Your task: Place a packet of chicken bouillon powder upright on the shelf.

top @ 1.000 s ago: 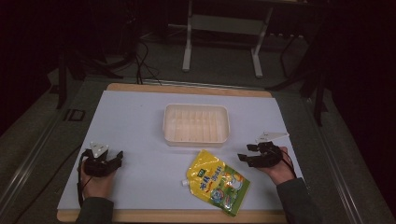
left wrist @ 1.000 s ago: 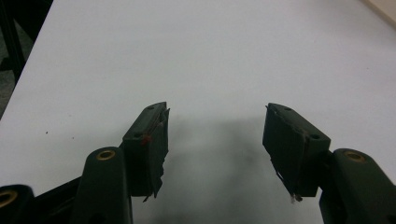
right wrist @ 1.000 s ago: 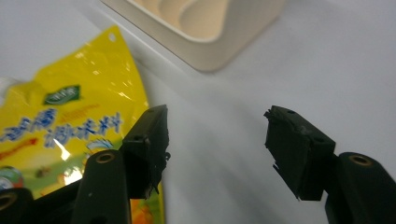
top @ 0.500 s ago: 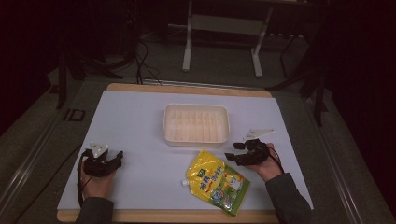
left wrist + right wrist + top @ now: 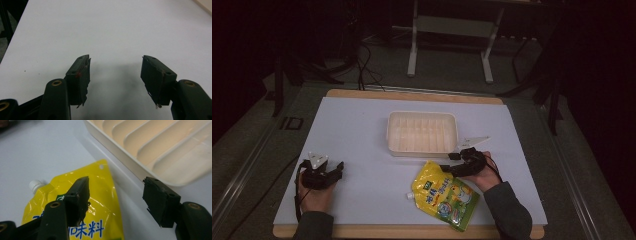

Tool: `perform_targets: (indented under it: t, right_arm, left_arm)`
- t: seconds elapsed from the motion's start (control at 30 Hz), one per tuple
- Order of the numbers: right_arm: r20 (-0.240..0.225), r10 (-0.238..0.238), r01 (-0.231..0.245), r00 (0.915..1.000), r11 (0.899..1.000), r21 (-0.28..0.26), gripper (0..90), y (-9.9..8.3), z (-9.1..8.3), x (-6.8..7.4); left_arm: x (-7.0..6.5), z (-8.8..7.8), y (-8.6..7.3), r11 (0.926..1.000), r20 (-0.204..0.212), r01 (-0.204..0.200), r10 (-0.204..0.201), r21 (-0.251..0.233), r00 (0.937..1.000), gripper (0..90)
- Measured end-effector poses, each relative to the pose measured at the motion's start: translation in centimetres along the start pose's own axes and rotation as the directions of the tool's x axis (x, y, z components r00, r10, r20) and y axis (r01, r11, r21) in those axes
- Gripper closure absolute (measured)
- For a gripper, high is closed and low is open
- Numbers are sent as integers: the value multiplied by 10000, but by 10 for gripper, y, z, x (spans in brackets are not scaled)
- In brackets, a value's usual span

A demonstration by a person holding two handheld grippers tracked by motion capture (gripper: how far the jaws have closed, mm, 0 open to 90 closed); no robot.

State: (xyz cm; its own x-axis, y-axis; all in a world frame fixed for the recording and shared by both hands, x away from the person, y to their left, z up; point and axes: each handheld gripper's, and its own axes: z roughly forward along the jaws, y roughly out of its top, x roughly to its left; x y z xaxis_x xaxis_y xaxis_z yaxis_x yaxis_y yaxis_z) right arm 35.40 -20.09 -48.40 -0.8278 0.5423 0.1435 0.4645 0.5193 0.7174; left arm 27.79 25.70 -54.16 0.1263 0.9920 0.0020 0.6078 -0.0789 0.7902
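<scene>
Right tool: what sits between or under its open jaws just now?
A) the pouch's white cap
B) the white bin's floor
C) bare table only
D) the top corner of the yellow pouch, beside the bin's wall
D: the right tool stands open, one jaw over the yellow pouch's top corner, the other just outside the white bin's wall.

Open right gripper (image 5: 115, 202) over yellow pouch (image 5: 97, 202), beside tray (image 5: 130, 167)
</scene>
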Motion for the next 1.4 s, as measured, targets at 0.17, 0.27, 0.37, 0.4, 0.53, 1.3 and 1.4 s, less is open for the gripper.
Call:
perform_targets:
  t: [0.17, 0.27, 0.37, 0.4, 0.53, 1.3, 1.4]
  right_arm:
    - [-165, -159, 162, 9997, 9997, 203, 373, 4, 12, 3]
    - [-290, -193, 201, 9994, 9994, 270, 373, 6, 20, 4]
    - [-431, -272, 286, 9987, 9990, 337, 372, 9, 27, 6]
    - [-455, -294, 311, 9985, 9989, 361, 373, 10, 29, 7]
    - [-679, -332, 359, 9971, 9986, 397, 378, 12, 37, 8]
    - [-1966, -537, 688, 9790, 9951, 706, 558, 12, 54, 5]
    - [-1849, -924, 1123, 9784, 9886, 1006, 605, 10, 52, 8]
  left_arm:
    - [0, 0, 0, 10000, 3, -12, 12, 1, 10000, 401]
    - [0, 0, 0, 10000, -7, 5, -5, 1, 10000, 402]
    - [0, 0, 0, 10000, 7, 9, -9, -5, 10000, 402]
    - [0, 0, 0, 10000, 4, 5, -5, 4, 10000, 403]
    - [0, 0, 0, 10000, 10, -13, 13, 32, 10000, 402]
    - [-1, 0, 0, 10000, -7, -78, 78, 47, 10000, 403]
    - [-1, 0, 0, 10000, -27, -84, 84, 53, 10000, 402]
